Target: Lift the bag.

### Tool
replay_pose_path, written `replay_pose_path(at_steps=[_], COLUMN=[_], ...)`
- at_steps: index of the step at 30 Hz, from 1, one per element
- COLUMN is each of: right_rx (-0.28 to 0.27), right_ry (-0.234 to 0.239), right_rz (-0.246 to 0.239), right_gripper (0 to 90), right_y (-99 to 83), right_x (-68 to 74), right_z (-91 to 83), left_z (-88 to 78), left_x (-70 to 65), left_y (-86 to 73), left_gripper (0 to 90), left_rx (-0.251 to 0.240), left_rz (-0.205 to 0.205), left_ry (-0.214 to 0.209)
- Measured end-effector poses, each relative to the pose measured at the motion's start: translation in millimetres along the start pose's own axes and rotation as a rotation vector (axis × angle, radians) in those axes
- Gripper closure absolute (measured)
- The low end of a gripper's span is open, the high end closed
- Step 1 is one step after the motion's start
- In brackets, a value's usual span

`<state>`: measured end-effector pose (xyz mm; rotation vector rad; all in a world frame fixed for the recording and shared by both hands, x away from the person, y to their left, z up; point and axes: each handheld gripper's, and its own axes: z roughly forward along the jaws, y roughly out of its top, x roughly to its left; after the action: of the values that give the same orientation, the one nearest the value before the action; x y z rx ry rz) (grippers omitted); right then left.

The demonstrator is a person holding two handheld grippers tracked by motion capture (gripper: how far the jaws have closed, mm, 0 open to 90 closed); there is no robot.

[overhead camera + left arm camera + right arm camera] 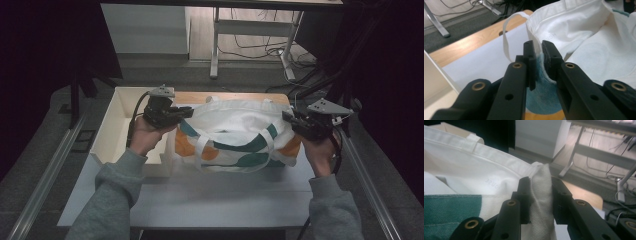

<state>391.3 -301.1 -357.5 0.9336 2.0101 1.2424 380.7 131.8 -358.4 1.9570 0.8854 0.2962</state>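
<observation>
The white tote bag (235,135), printed in green and orange, lies on the table (210,200) just right of a cream tray (112,130). The left tool (187,112) is clenched on the bag's left rim, the right tool (286,116) on its right rim. To do this well, I judge both grips should stay firm and pull apart evenly, keeping the mouth taut and level.
</observation>
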Motion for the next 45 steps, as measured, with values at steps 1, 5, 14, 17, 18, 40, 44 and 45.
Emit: replay_pose_path(at_steps=[1,5,14,17,18,40,44,45], right_rx=[0.009,0.037,0.105,0.123,0.123,-0.002,0.009,0.013], right_ry=[0.003,0.016,0.044,0.054,0.058,0.178,0.166,0.162], right_rz=[0.005,0.013,0.023,0.031,0.035,0.067,0.093,0.099], right_gripper=[71.2,70.9,70.4,70.3,70.1,31.9,32.8,33.0], right_y=[-3.3,-9.6,-24.5,-32.8,-34.8,-46.3,-60.1,-63.5], right_x=[-0.6,-1.5,-0.4,-0.8,-1.3,26.6,19.0,17.0], right_z=[2.6,9.4,26.1,33.0,34.7,-33.1,-37.6,-38.1], left_z=[1.8,6.9,17.2,20.6,21.4,-46.0,-49.6,-50.7], left_x=[-0.2,2.1,5.5,5.8,5.7,-22.4,-18.8,-18.1], left_y=[-1.1,-4.5,-11.0,-12.1,-12.1,-61.1,-74.8,-77.7], left_gripper=[81.2,81.0,79.4,79.0,78.5,26.6,27.4,27.5], left_rx=[0.008,0.029,0.069,0.072,0.071,-0.078,-0.072,-0.068], left_rz=[0.000,-0.009,-0.012,-0.013,-0.015,0.022,0.006,0.004], left_ry=[0.000,-0.010,-0.051,-0.057,-0.058,-0.035,-0.032,-0.031])
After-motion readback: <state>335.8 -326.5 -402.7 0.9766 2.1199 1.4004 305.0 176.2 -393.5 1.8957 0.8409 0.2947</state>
